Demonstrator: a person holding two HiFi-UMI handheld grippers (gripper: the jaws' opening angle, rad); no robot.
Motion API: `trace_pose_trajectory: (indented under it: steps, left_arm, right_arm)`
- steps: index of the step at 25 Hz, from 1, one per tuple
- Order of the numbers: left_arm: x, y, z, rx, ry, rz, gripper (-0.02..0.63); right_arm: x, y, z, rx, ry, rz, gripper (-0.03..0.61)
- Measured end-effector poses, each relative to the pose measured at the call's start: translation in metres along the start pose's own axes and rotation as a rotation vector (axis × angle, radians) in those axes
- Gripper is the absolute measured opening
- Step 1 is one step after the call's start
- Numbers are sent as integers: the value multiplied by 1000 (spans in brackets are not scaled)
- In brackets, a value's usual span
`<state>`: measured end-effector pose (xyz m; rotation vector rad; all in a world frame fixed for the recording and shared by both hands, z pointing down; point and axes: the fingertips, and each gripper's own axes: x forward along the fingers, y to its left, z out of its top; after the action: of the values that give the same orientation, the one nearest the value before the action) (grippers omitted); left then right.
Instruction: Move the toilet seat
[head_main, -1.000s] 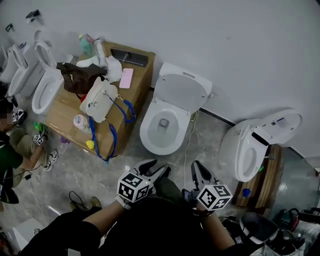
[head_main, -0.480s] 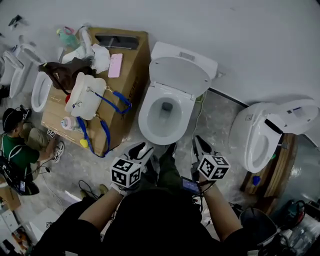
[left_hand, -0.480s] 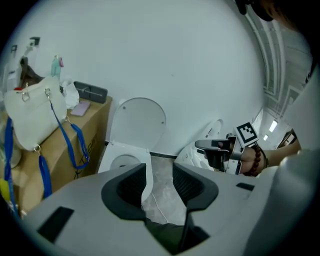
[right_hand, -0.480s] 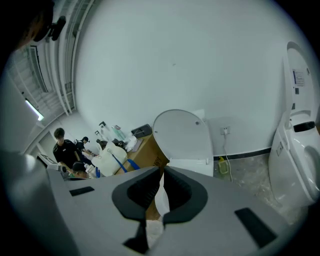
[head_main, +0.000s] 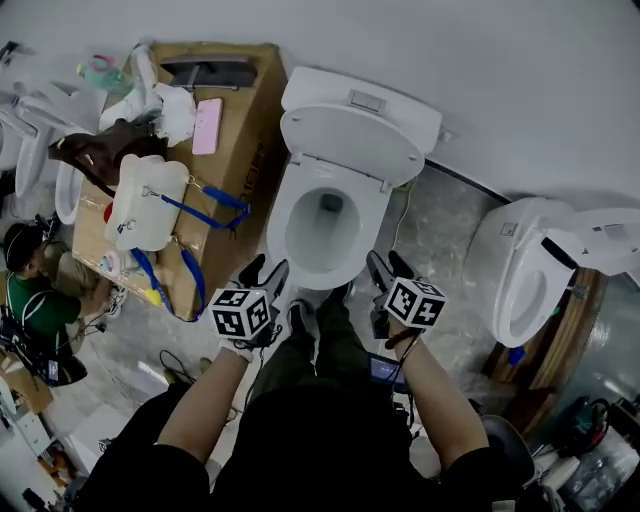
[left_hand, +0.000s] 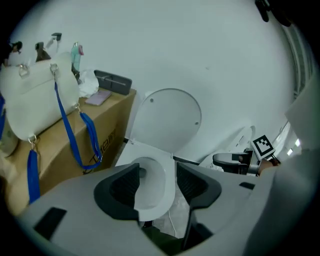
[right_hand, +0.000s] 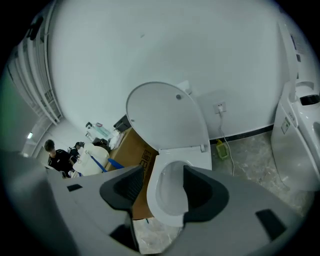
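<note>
A white toilet (head_main: 325, 225) stands against the wall with its lid (head_main: 350, 140) raised upright against the tank. I cannot tell the seat ring apart from the bowl's rim. My left gripper (head_main: 262, 275) hovers just before the bowl's front left. Its jaws are opening, with nothing between them. My right gripper (head_main: 385, 268) hovers before the bowl's front right; its jaws are opening too and hold nothing. The left gripper view looks past the left gripper (left_hand: 157, 172) at the bowl (left_hand: 152, 182) and lid (left_hand: 170, 117). In the right gripper view the right gripper (right_hand: 162, 180) frames the bowl (right_hand: 170, 197) under the lid (right_hand: 167, 117).
A cardboard box (head_main: 240, 110) stands left of the toilet, carrying a white bag (head_main: 140, 200) with blue straps and a pink phone (head_main: 207, 125). A second toilet (head_main: 530, 270) is at the right. A person (head_main: 30, 290) crouches at far left. A cable runs along the floor by the wall.
The view has closed in on the middle toilet. Both grippers have moved forward to the bowl's front edge. The right jaws, shut before, now stand apart; the left jaws have widened.
</note>
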<state>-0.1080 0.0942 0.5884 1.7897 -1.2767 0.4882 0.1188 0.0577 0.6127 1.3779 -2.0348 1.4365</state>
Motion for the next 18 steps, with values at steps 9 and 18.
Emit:
trace_pose_trajectory:
  steps: [9, 18]
  left_arm:
    - [48, 46, -48, -153, 131, 23, 224]
    - [125, 117, -128, -56, 365, 13, 236]
  right_arm:
    - [59, -45, -58, 96, 189, 45, 264]
    - [92, -96, -128, 108, 263, -80, 264]
